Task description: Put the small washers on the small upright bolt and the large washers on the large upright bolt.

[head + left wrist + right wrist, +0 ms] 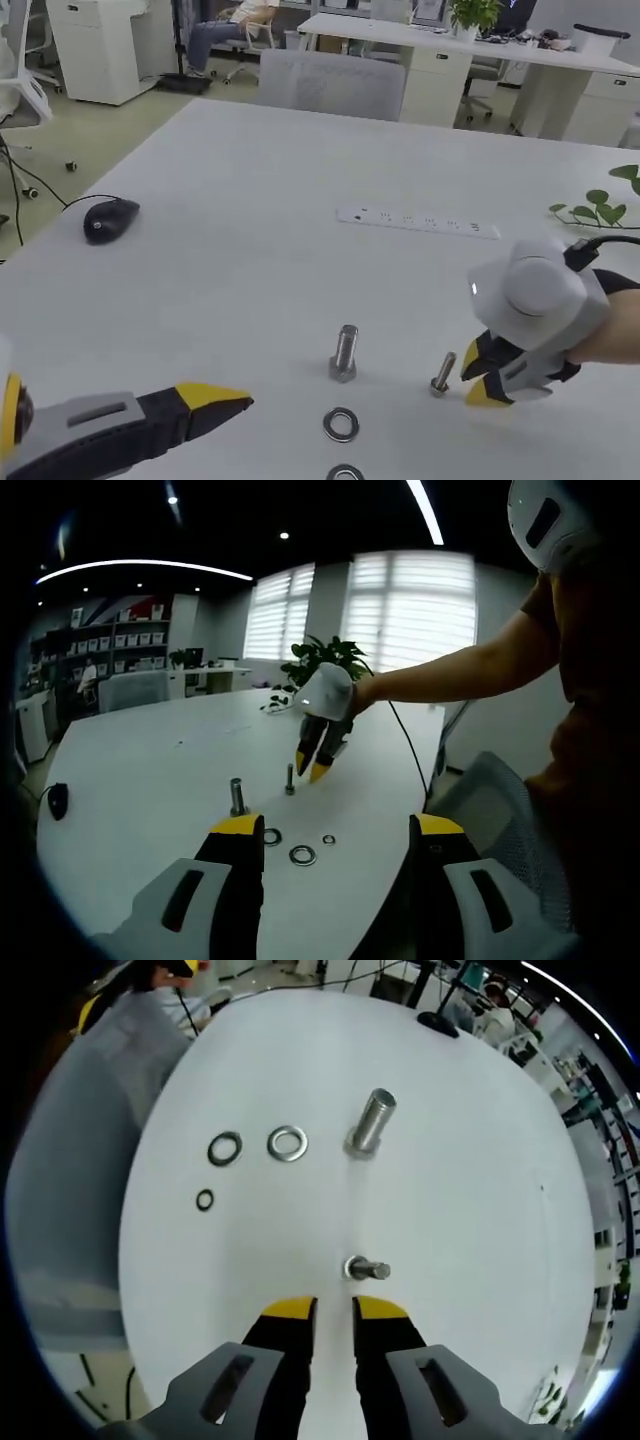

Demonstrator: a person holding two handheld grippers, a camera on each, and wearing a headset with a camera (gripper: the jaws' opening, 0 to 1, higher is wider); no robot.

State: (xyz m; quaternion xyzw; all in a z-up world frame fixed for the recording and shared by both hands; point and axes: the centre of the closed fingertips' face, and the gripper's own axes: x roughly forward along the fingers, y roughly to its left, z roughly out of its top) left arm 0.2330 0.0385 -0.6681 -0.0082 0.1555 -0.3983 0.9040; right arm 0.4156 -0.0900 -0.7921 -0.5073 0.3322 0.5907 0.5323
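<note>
The large upright bolt (pixel 344 353) (pixel 237 796) (pixel 370 1122) stands on the white table (pixel 250 250). The small upright bolt (pixel 442 373) (pixel 290 779) (pixel 368 1269) stands to its right, with a ring at its base. Two large washers (pixel 287 1143) (pixel 224 1148) and one small washer (pixel 204 1200) lie flat near the table's front edge. One large washer (pixel 341 424) lies just in front of the large bolt. My right gripper (pixel 479 380) (pixel 334 1308) hovers just right of the small bolt, its jaws slightly parted and holding nothing. My left gripper (pixel 225 402) (pixel 338 830) is wide open and empty at the lower left.
A black mouse (pixel 108 217) lies at the table's left. A white power strip (pixel 417 222) sits behind the bolts. Plant leaves (pixel 600 205) reach in at the right edge. A grey chair (pixel 330 85) stands at the far side.
</note>
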